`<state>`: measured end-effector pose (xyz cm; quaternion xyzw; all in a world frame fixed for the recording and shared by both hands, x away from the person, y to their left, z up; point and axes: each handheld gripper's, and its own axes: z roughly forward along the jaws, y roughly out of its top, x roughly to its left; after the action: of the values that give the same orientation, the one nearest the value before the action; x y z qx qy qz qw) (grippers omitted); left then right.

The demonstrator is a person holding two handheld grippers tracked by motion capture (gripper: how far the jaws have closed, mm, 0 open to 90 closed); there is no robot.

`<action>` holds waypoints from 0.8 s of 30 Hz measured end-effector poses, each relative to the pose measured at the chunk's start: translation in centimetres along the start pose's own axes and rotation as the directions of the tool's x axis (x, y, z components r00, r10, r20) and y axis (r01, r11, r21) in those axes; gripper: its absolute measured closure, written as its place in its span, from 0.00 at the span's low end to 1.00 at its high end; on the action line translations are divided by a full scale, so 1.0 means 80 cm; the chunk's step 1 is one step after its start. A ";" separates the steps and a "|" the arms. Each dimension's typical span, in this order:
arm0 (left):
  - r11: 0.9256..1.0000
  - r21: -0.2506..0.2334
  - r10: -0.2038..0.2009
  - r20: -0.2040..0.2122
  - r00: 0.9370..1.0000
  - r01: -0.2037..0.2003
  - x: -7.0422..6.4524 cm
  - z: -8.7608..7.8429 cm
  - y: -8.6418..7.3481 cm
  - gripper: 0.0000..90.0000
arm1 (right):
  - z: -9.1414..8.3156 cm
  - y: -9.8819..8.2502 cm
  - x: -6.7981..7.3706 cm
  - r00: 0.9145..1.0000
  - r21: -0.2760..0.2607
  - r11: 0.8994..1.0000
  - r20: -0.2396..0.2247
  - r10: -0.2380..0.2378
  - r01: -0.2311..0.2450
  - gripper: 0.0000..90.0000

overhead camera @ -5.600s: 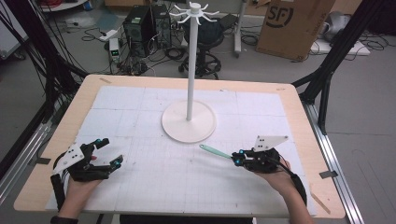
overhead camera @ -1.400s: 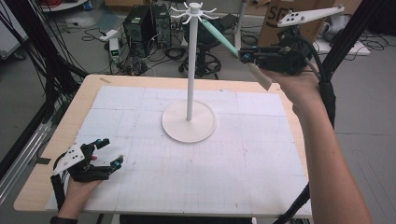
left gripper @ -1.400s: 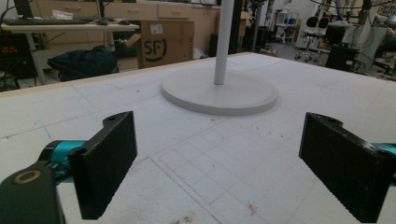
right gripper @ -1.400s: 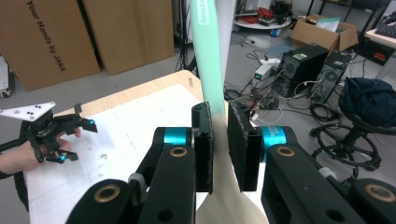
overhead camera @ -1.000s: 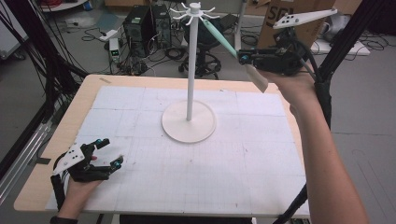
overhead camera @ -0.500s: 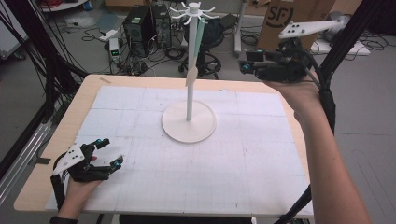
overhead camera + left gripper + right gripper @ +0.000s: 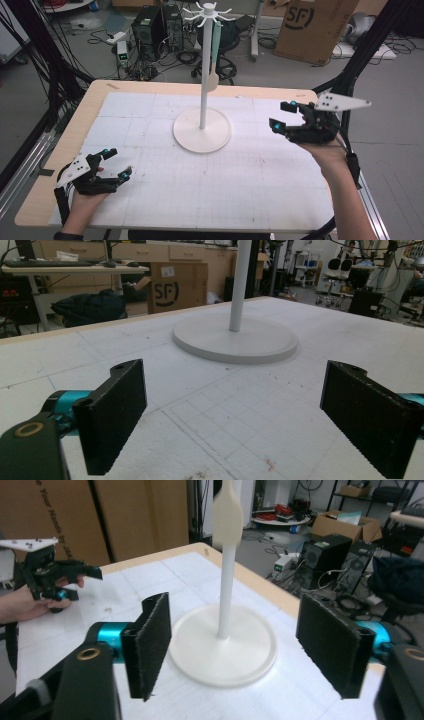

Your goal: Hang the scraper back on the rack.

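A white stand (image 7: 202, 75) with a ring of hooks on top rises from its round base (image 7: 202, 131) at the table's middle back. A utensil (image 7: 215, 55) with a teal handle and a cream head hangs from one hook, beside the pole. My right gripper (image 7: 279, 116) is held above the table's right side, open and with nothing between its jaws, well clear of the stand. In the right gripper view the utensil's head (image 7: 227, 515) hangs above the base (image 7: 222, 647). My left gripper (image 7: 120, 161) rests open on the table at the front left.
The white gridded mat (image 7: 210, 185) covers the wooden table. Beyond the far edge stand a cardboard box (image 7: 312, 25), a computer tower (image 7: 147, 25) and an office chair (image 7: 227, 35) among cables. A black frame post (image 7: 370, 45) rises at the right.
The right gripper carried the utensil from the table up to the stand's hooks, let it go there, and has come down to the right, open. The left gripper has stayed put.
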<state>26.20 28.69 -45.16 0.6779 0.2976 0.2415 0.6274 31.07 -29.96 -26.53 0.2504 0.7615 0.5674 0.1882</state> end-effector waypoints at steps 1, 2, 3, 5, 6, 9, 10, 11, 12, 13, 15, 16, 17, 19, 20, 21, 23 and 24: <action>1.000 -0.001 0.000 0.000 1.000 0.000 0.000 0.000 0.000 0.13 | -0.002 -0.013 0.001 1.000 0.003 1.000 0.000 0.004 -0.004 0.31; 1.000 -0.001 0.001 0.000 1.000 -0.001 0.000 0.000 0.000 0.13 | -0.003 -0.025 0.002 1.000 0.002 1.000 0.008 0.005 -0.005 0.30; 1.000 -0.001 0.001 0.000 1.000 -0.001 0.000 0.000 0.000 0.13 | -0.004 -0.037 0.003 1.000 0.002 1.000 0.011 0.007 -0.007 0.30; 1.000 -0.002 0.001 -0.001 1.000 -0.001 0.000 0.000 0.000 0.13 | -0.007 -0.059 0.005 1.000 -0.009 1.000 0.011 0.018 -0.018 0.28; 1.000 -0.001 0.000 0.001 1.000 0.000 0.000 0.000 0.000 0.13 | -0.008 -0.069 0.006 1.000 -0.019 1.000 0.013 0.020 -0.020 0.27; 1.000 -0.001 -0.002 0.000 1.000 0.002 0.000 0.000 0.000 0.13 | -0.008 -0.097 0.011 0.999 -0.028 0.999 0.018 0.039 -0.038 0.24; 1.000 -0.001 -0.003 -0.001 1.000 0.003 0.000 0.000 0.000 0.13 | -0.008 -0.106 0.012 0.999 -0.028 0.999 0.021 0.036 -0.035 0.24; 1.000 -0.001 -0.004 0.000 1.000 0.004 0.000 0.000 0.000 0.13 | -0.007 -0.114 0.013 0.999 -0.021 0.999 0.030 0.035 -0.034 0.24; 1.000 -0.001 -0.005 0.000 1.000 0.005 0.000 0.000 0.000 0.13 | -0.006 -0.122 0.015 0.999 -0.018 0.999 0.036 0.037 -0.036 0.23; 1.000 -0.002 -0.007 0.000 1.000 0.007 0.000 0.000 0.000 0.13 | -0.005 -0.130 0.016 0.999 -0.017 0.999 0.035 0.041 -0.041 0.23; 1.000 0.000 -0.004 -0.001 1.000 0.004 0.000 0.000 0.000 0.13 | -0.003 -0.144 0.019 0.998 -0.011 0.999 0.036 0.047 -0.047 0.23; 1.000 0.000 -0.004 0.000 1.000 0.004 0.000 0.000 0.000 0.13 | -0.001 -0.149 0.020 0.998 -0.007 0.999 0.034 0.054 -0.054 0.23; 1.000 0.000 -0.005 -0.001 1.000 0.005 0.000 0.000 0.000 0.13 | -0.001 -0.153 0.021 0.998 -0.004 0.999 0.034 0.046 -0.045 0.23; 1.000 0.000 -0.006 0.000 1.000 0.006 0.000 0.000 0.000 0.13 | 0.000 -0.160 0.023 0.998 -0.008 0.999 0.037 0.042 -0.042 0.23; 1.000 0.000 -0.004 -0.001 1.000 0.004 0.000 0.000 0.000 0.13 | 0.000 -0.164 0.023 0.998 -0.010 0.999 0.040 0.043 -0.042 0.23; 1.000 0.000 -0.003 -0.001 1.000 0.003 0.000 0.000 0.000 0.13 | 0.000 -0.167 0.024 0.998 -0.015 0.999 0.045 0.048 -0.048 0.23; 1.000 -0.001 -0.004 -0.001 1.000 0.004 0.000 0.000 0.000 0.13 | 0.000 -0.172 0.024 0.997 -0.008 0.999 0.051 0.052 -0.051 0.23; 1.000 -0.001 -0.003 -0.002 1.000 0.003 0.000 0.000 0.000 0.13 | 0.001 -0.175 0.024 0.997 -0.004 0.999 0.054 0.049 -0.049 0.23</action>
<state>26.22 28.69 -45.17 0.6769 0.2991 0.2411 0.6279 27.25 -31.97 -39.96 0.2837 0.7490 0.5660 0.1951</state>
